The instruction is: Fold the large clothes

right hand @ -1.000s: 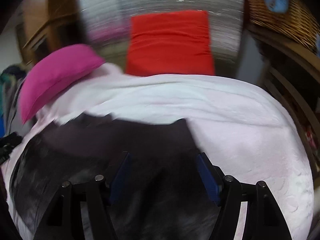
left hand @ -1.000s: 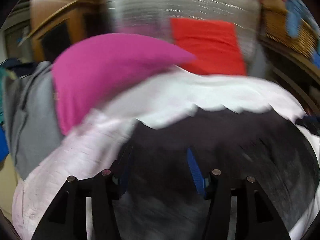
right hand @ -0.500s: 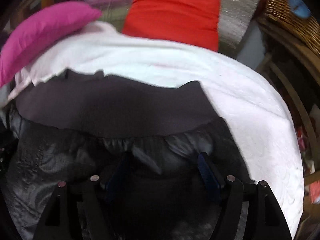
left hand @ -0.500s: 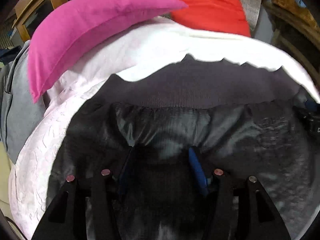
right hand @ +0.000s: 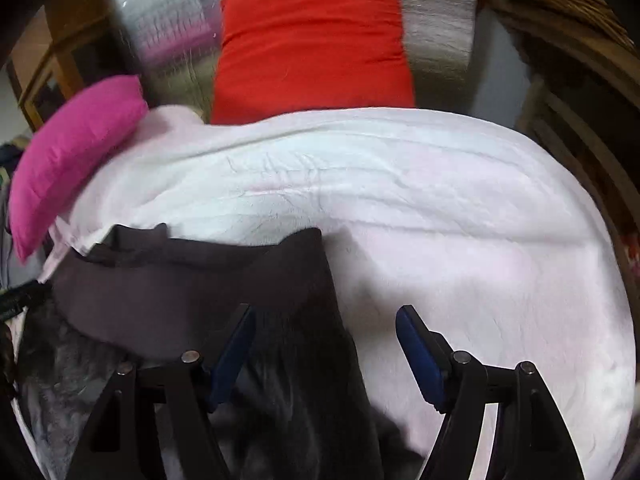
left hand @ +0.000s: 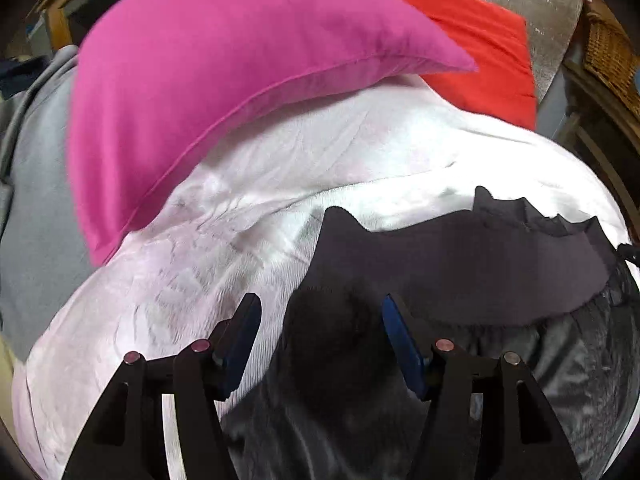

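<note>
Taking the dark jacket (left hand: 460, 264) as the landmark, it lies spread on the bed's white cover (left hand: 280, 168), its ribbed hem band facing the pillows. Left of it and further back sits the pink pillow (left hand: 224, 64). The left gripper (left hand: 318, 316) hangs over the jacket's left corner, jaws half spread and just been opening, cloth under them but not pinched. The right gripper (right hand: 324, 328) straddles the jacket's right edge, jaws wide, gripping nothing. Beyond lies the red cushion (right hand: 312, 40). To fold cleanly, I'd pinch both hem corners level, then carry them over together.
</note>
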